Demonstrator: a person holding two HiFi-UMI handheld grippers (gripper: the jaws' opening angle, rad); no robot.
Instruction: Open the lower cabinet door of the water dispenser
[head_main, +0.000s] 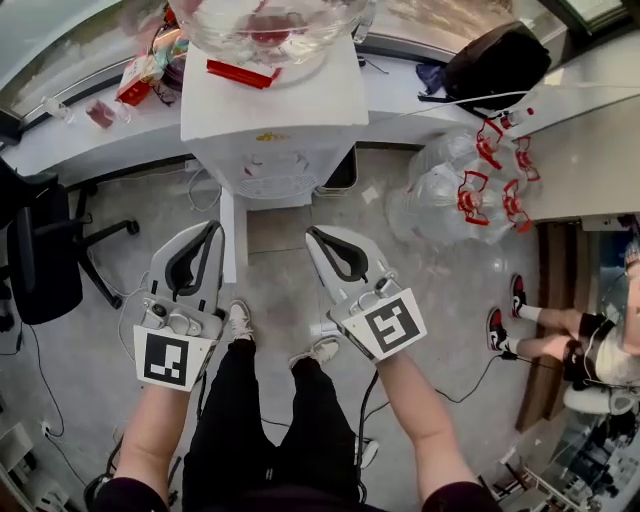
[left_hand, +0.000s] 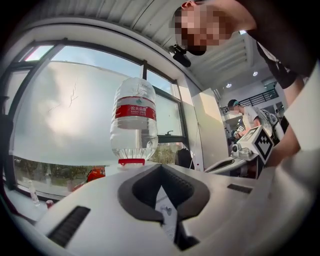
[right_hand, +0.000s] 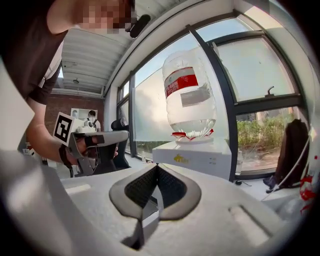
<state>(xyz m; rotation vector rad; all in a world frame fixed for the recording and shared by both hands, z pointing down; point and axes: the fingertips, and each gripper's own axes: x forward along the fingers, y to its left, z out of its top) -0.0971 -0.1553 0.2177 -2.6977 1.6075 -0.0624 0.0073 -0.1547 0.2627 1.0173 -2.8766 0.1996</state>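
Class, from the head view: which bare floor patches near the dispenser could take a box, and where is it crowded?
Bare: floor between dispenser and empty bottles; also floor between chair and dispenser. Crowded: the bottles' corner and the cluttered ledge left of the dispenser.

- Bare floor (head_main: 278, 240) lay open between the left gripper (head_main: 214, 227), the right gripper (head_main: 312, 233) and the water dispenser (head_main: 265, 160).
- A narrow white panel (head_main: 228, 240) jutted from the dispenser's left front, just beside the left gripper's tip.
- An office chair (head_main: 45, 250) crowded the far left.
- Empty water bottles (head_main: 450, 185) blocked the dispenser's right side.
- A seated person's legs (head_main: 545, 346) reached in further right.
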